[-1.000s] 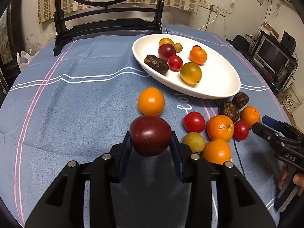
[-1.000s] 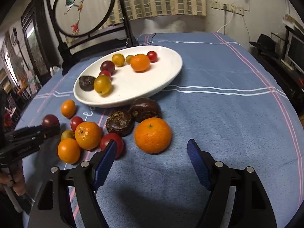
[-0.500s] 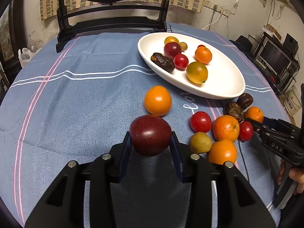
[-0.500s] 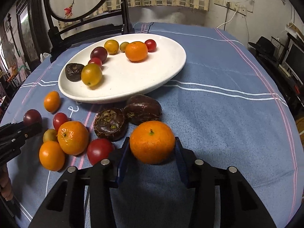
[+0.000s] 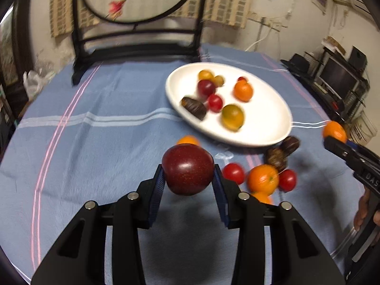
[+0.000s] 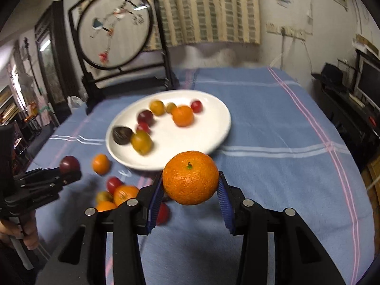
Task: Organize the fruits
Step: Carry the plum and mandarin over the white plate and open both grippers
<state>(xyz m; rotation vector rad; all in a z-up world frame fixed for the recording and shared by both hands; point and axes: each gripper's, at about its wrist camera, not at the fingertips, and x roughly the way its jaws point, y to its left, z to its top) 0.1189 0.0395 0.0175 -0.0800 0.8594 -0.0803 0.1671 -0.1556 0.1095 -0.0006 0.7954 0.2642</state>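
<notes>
Near the white plate, loose oranges and tomatoes are lying on the table. Left tongs are pinching a plum; right tongs are pinching an orange.

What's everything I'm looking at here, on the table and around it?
Plate: one, white, oval, on the cloth.
Fruit on plate: seven or eight, including an orange, a dark wrinkled one, a yellow-green one.
Loose fruit on cloth: about nine, including a small orange, two brown wrinkled ones, a red tomato.
Tablecloth: one, blue, pink and white stripes.
Round embroidered screen: one, black frame, far edge of the table.
Monitor: one, dark, right of the table.
Left claw: black, blue pads, shut on a dark red plum.
Right claw: same, shut on a mandarin.
Hand: on the left claw's handle.
</notes>
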